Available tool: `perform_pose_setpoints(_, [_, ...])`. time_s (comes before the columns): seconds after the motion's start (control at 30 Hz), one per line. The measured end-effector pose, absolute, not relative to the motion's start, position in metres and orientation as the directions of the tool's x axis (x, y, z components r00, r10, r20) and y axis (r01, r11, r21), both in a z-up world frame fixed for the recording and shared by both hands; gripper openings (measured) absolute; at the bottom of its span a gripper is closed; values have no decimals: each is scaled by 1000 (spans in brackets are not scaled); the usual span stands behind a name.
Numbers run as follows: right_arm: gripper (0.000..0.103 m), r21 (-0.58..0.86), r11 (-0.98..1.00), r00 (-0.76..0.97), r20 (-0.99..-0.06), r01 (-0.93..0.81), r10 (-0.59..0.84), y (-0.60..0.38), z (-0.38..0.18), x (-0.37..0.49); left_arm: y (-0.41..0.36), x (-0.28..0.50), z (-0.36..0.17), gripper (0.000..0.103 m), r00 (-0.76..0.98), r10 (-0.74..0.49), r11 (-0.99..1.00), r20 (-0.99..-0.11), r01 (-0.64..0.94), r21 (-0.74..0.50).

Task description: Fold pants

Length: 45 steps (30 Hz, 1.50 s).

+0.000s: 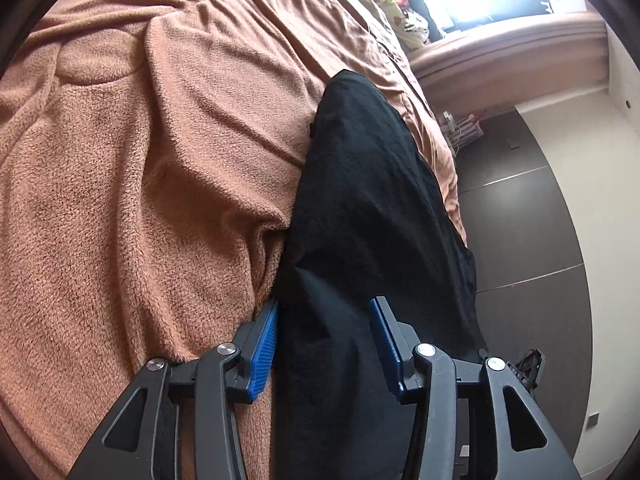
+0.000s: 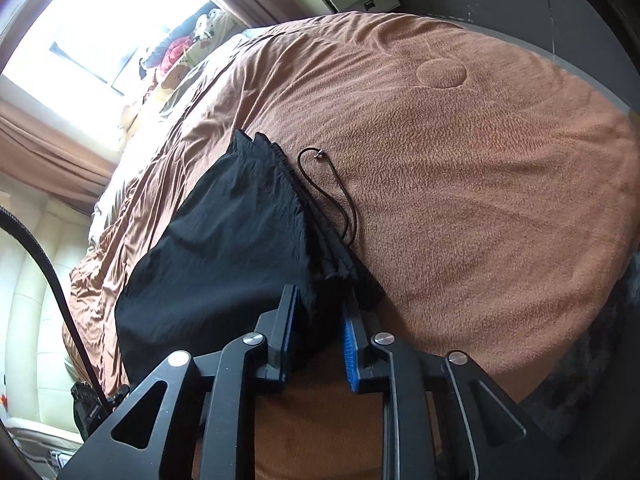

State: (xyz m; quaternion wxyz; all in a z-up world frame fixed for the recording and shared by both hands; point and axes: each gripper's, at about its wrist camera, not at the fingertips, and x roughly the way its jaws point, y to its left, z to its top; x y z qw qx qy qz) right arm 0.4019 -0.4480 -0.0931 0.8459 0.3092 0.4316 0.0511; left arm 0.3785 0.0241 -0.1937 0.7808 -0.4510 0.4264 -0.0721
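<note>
Sunlit from a bright window (image 2: 100, 36), the bedroom is mostly filled by a bed under a brown fleece blanket (image 2: 460, 168), which carries everything. Along the blanket's near side edge, by the dark floor (image 1: 520, 208), lie the black pants (image 1: 360, 184), folded into a long band with the gathered waistband toward the middle of the bed. A thin black drawstring (image 2: 340, 188) trails from that waistband onto the fleece.

Both tools sit low over the cloth. The left gripper (image 1: 324, 340) straddles the pants near the bed's edge, jaws parted, neither pad visibly pressing. The right gripper (image 2: 318, 332) has its jaws narrowly apart with the waistband corner between them; whether the pads bite I cannot tell.

Risk, as I judge it: the left jaws may also pinch the fleece beside the pants and drag the blanket along, or the right may catch only some layers, so the fold slumps. The loose drawstring could snag.
</note>
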Motion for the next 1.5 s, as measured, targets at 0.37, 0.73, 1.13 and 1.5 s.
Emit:
perform_pose_setpoints(0.37, [55,681,716,621,-630,152,467,-427,-132,391,26,385,-192,45,635,-501,573,-588,-265,-775])
perform_pose_setpoints(0.73, [27,771,598,700,-550,217,455,-450,-153,408,33,385,-195,45,651,-529,520,-545,-260,-814])
perform_pose_setpoints(1.13, [23,806,548,744,-504,223,439,-444,-174,384,27,379,-199,22,633,-500,547,-591,-298,-782])
perform_pose_setpoints(1.5, [20,816,530,747,-496,228,442,-435,-167,386,30,381,-176,8,628,-462,584,-626,-317,-748])
